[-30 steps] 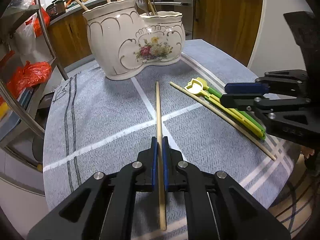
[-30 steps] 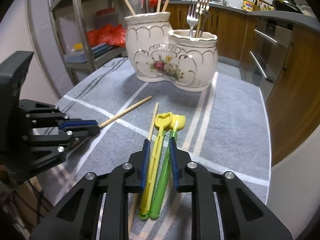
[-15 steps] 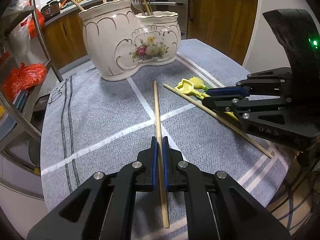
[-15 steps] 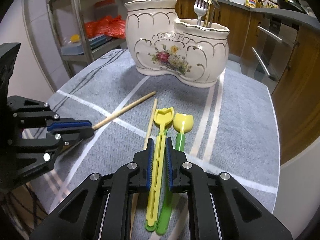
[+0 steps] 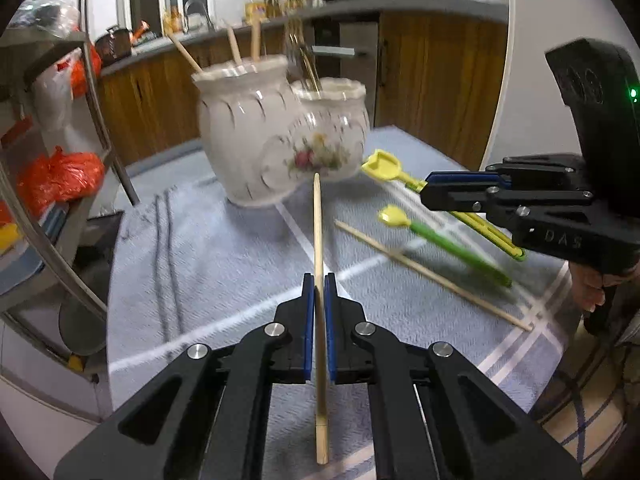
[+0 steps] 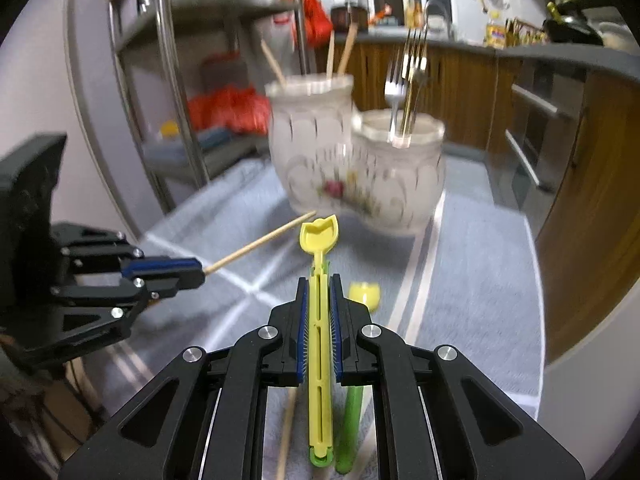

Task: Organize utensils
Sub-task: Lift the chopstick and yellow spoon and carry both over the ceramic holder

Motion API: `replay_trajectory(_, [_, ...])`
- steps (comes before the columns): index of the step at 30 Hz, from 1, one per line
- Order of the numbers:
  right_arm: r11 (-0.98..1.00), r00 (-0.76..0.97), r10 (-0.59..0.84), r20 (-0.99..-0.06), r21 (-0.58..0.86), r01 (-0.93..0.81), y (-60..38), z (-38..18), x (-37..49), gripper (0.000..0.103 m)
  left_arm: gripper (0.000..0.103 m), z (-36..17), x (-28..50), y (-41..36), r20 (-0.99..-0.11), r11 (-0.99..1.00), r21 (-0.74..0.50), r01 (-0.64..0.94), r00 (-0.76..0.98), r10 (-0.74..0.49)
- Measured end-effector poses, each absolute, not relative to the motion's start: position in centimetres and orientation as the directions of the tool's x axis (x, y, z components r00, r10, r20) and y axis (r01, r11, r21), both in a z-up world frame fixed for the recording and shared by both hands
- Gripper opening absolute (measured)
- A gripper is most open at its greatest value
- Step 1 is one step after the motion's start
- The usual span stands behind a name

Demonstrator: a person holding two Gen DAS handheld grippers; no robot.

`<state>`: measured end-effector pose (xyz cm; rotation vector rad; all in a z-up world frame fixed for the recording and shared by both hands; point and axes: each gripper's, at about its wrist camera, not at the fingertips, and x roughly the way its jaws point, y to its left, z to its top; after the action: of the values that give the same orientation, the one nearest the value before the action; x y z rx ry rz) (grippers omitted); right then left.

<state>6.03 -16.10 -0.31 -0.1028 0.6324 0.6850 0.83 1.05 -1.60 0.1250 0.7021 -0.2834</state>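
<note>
Chopstick (image 5: 318, 240) is clamped between jaws of left gripper (image 5: 318, 292), centre of frame, tip toward ceramic holder (image 5: 276, 140) at upper centre. Yellow utensil (image 6: 320, 312) is pinched by right gripper (image 6: 318, 296), lower centre, lifted off cloth. Holder's taller section already holds 3 sticks; lower section holds forks (image 6: 404, 76), count unclear. Left on table (image 5: 200, 248): 1 green utensil (image 5: 452, 246) and 1 loose chopstick (image 5: 432, 274), right of centre. Judged approx. halfway; 2 in hand, 2 to go.
</note>
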Motion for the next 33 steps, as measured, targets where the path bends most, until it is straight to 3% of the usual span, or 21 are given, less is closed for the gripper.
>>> replay_trajectory(15, [0.801,0.746,0.599,-0.291,0.21,-0.561,-19.2,5.8,6.6,0.011,0.005,5.4,0.2,3.0,-0.315,0.95,-0.015,0.31,0.901,-0.299])
replay_trajectory(25, [0.769,0.767,0.621,-0.161,0.317,-0.555,-19.5,9.2,12.5,0.011,0.005,8.6,6.3,4.0,-0.219,0.955,-0.078,0.287,0.929,-0.298])
replay_trajectory(33, [0.699,0.749,0.652,-0.118,0.476,-0.533,-19.6,7.3,17.9,0.011,0.005,9.0,12.5,5.7,-0.184,0.927,-0.241,0.287,0.925,-0.334])
